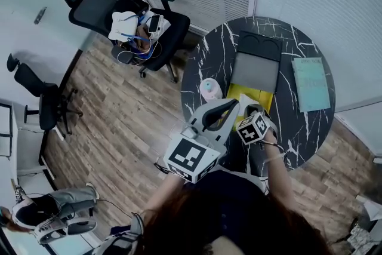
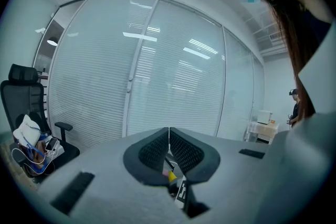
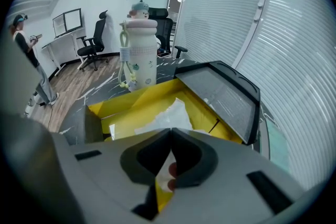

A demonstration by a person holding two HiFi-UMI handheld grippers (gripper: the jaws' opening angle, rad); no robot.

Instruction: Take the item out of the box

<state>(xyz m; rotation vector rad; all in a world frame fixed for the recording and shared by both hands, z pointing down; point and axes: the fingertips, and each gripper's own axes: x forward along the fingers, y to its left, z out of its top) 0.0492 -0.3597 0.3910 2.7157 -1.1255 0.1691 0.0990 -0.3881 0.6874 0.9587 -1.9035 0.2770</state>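
Observation:
The open box (image 3: 131, 105) has a yellow inside and stands on the round black marble table (image 1: 292, 122). Its grey lid (image 3: 220, 94) is folded back to the far side. A crumpled white wrapped item (image 3: 168, 115) lies in it. My right gripper (image 3: 170, 131) is at the box's near edge, shut on the near edge of that white item. In the head view the yellow box (image 1: 248, 95) shows just beyond the right gripper (image 1: 253, 111). My left gripper (image 1: 234, 104) is held beside it to the left. In its own view the left gripper (image 2: 168, 129) points at the window blinds, shut on nothing.
A white bottle (image 3: 139, 52) with a teal cap stands left of the box, also the bottle (image 1: 210, 89) overhead. A dark case (image 1: 259, 45) lies behind the lid and a teal notebook (image 1: 310, 83) to the right. Office chairs (image 1: 128, 6) stand beyond the table; a person (image 3: 23, 34) stands far left.

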